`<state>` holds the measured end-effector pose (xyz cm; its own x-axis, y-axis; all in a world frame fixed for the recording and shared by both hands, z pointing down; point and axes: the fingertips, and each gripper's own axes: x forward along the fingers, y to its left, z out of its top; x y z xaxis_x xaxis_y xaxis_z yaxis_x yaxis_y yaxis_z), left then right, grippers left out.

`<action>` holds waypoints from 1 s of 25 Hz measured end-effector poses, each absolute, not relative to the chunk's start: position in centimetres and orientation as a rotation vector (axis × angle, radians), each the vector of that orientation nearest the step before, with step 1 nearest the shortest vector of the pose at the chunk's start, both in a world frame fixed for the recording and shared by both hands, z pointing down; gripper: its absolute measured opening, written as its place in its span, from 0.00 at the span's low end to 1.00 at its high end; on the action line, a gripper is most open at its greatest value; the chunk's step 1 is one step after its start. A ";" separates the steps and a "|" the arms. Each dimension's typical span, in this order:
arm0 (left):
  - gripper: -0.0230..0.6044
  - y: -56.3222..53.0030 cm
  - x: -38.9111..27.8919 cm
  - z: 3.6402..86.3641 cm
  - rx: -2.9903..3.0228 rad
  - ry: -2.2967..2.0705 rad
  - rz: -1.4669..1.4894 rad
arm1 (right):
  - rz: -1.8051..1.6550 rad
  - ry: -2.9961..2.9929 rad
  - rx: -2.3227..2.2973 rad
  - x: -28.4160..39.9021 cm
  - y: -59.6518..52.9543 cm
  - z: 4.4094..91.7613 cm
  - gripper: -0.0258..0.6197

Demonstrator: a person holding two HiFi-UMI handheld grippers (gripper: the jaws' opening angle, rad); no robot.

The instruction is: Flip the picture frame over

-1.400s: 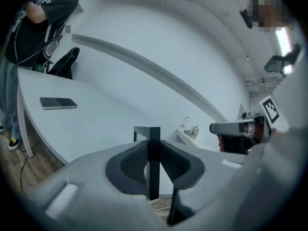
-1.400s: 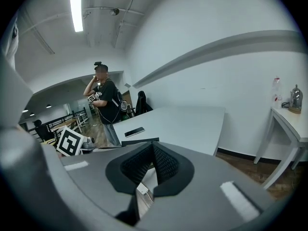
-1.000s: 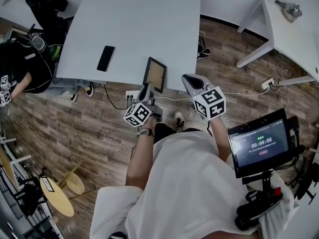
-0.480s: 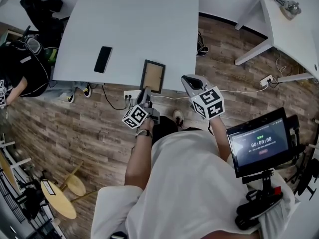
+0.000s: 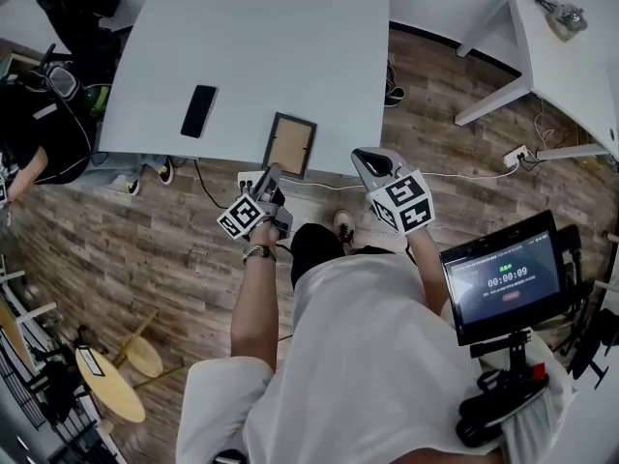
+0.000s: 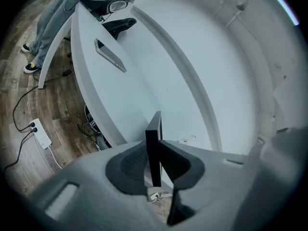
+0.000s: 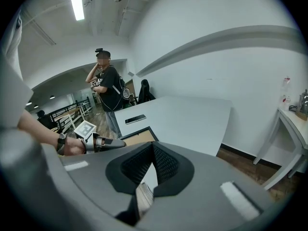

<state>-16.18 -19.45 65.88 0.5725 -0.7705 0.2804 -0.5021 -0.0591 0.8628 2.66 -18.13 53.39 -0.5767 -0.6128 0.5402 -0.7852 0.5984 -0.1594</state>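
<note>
The picture frame (image 5: pixel 289 144) has a black rim and shows its brown backing board upward. It sits low over the near edge of the white table (image 5: pixel 290 37). My left gripper (image 5: pixel 270 178) is just below it, shut on the frame's near edge. In the left gripper view the frame (image 6: pixel 154 150) appears edge-on as a thin black bar pinched between the pads. My right gripper (image 5: pixel 373 162) hangs off the table's front edge to the right of the frame, shut, with nothing in it. In the right gripper view the frame (image 7: pixel 139 136) lies to the left, with the left gripper (image 7: pixel 115 143) on it.
A black phone (image 5: pixel 198 111) lies on the table left of the frame. A person (image 7: pixel 108 88) stands at the table's far left beside a black bag (image 5: pixel 82 13). A second white table (image 5: pixel 571 66) is at right, a screen on a stand (image 5: pixel 503 278) near right, and a power strip (image 6: pixel 42 136) on the floor.
The frame has tipped down from a steep tilt to nearly flat, backing up. My left gripper moved left and lower with it, rolling. The right gripper barely shifted.
</note>
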 end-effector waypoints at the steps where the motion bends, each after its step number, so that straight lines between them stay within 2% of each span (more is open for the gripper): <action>1: 0.16 -19.5 -16.4 66.0 1.702 -1.058 -0.301 | 0.540 -2.396 1.110 2.5 -18.0 53.4 0.04; 25: 0.20 -19.3 -17.4 68.7 1.515 -1.102 -0.354 | 0.547 -2.412 1.072 1.7 -17.8 53.6 0.04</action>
<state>-17.42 -19.30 68.68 0.5101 -0.7857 0.3499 -0.4352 0.1151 0.8929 1.73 -17.82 53.61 -0.6012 -0.5893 0.5397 -0.7644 0.6209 -0.1737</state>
